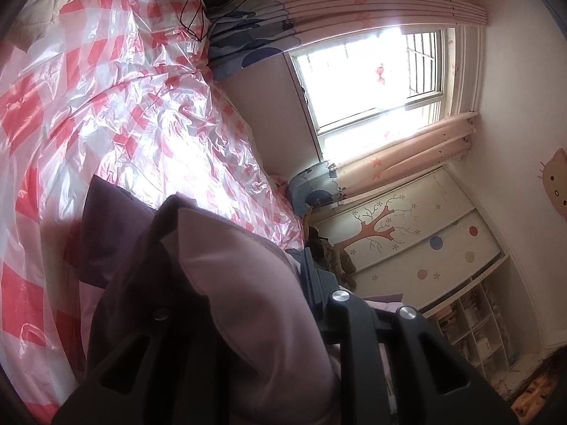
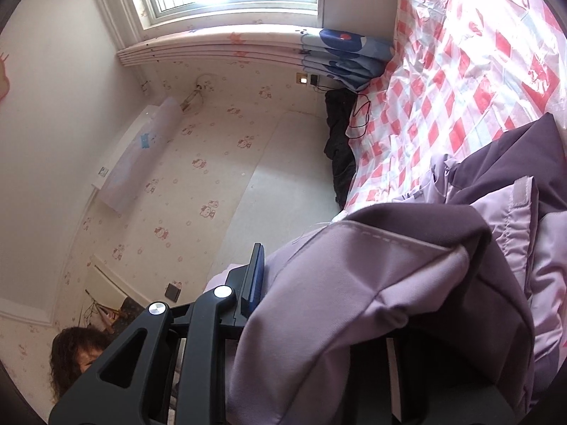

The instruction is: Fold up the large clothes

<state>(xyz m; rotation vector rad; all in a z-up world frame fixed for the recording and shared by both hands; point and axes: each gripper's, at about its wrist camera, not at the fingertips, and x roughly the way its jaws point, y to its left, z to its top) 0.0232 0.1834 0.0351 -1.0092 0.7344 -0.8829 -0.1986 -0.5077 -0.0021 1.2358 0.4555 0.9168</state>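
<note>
Two hand-held grippers lift a lilac jacket off the bed

Both wrist views are tipped steeply sideways, which suggests the person has raised the garment clear of the bed to let it hang and line up for a fold. The jacket (image 1: 226, 283), lilac with dark purple panels, fills the lower part of each view.

In the left wrist view the left hand-held gripper (image 1: 283, 318) has fabric bunched between its fingers: one finger (image 1: 315, 276) shows at the 3 o'clock edge of the cloth, the other is buried under it at 8 o'clock. I judge it clenched on the jacket, since the cloth rises straight out of the jaws. The rest of the jacket trails away toward 10 o'clock, onto the checked plastic sheet (image 1: 106, 106) that covers the bed.

In the right wrist view the right hand-held gripper (image 2: 319, 301) likewise grasps the jacket (image 2: 354, 301). Its blue-padded finger (image 2: 255, 279) presses against the cloth's 9 o'clock edge, while the opposite finger is hidden beneath draped fabric. A stitched hem runs across the top of the gripped fold, and the body of the garment spreads toward 2 o'clock, resting on the checked plastic sheet (image 2: 443, 88).

Holding two separate edges this way probably keeps the bulky cloth taut between the hands, so a clean crease can be laid. The window (image 1: 372, 81) glare washes out part of the sheet.
</note>
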